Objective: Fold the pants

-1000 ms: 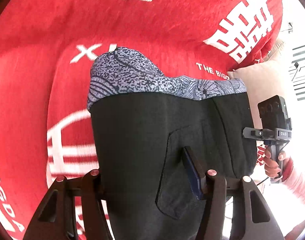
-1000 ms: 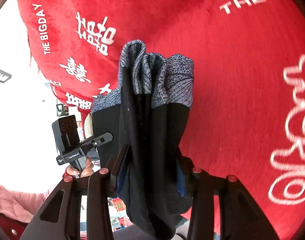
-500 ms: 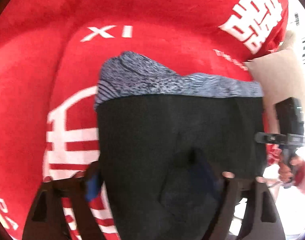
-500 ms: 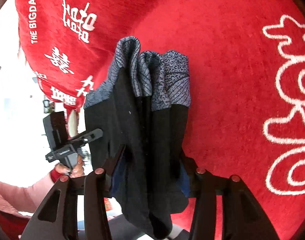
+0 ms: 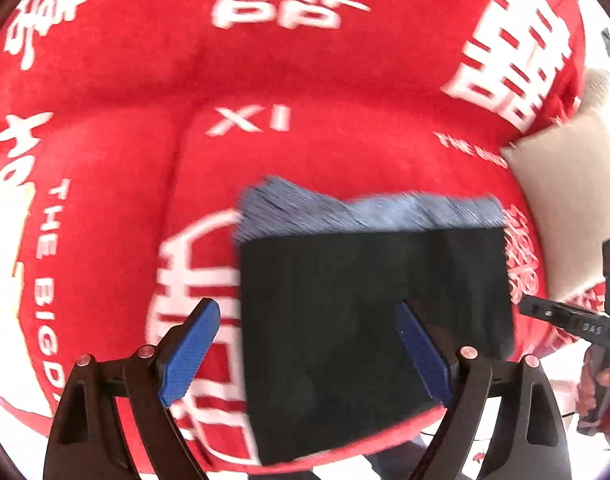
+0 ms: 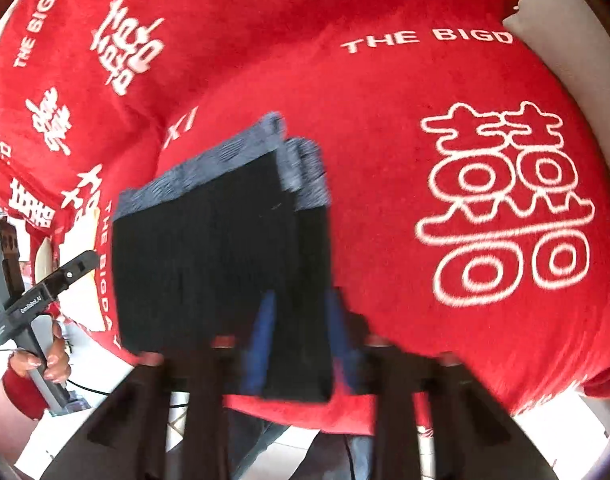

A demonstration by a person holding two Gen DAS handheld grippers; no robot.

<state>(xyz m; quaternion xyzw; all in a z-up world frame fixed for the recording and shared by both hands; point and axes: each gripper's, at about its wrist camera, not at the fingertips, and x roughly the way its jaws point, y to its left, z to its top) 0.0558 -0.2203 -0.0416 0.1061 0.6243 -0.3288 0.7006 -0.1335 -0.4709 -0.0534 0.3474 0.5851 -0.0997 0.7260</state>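
The folded black pants (image 5: 369, 300) with a blue-grey patterned band lie flat on the red cover (image 5: 305, 80) of the sofa seat. My left gripper (image 5: 305, 344) is open, its blue pads (image 5: 189, 348) spread wide just above the pants' near left part, holding nothing. In the right wrist view the pants (image 6: 209, 248) lie near the seat's front edge. My right gripper (image 6: 301, 328) is blurred; its blue pads (image 6: 261, 332) stand either side of the pants' near right corner. I cannot tell whether they still pinch it.
The red cover with white lettering (image 6: 505, 208) drapes the whole sofa seat and back. A beige cushion (image 5: 565, 208) shows at the right. The seat's front edge (image 6: 345, 412) drops to a light floor just below the pants.
The pants went from hanging in both grippers to lying flat on the seat. My left gripper let go and opened wide. Both grippers have drawn back and up.
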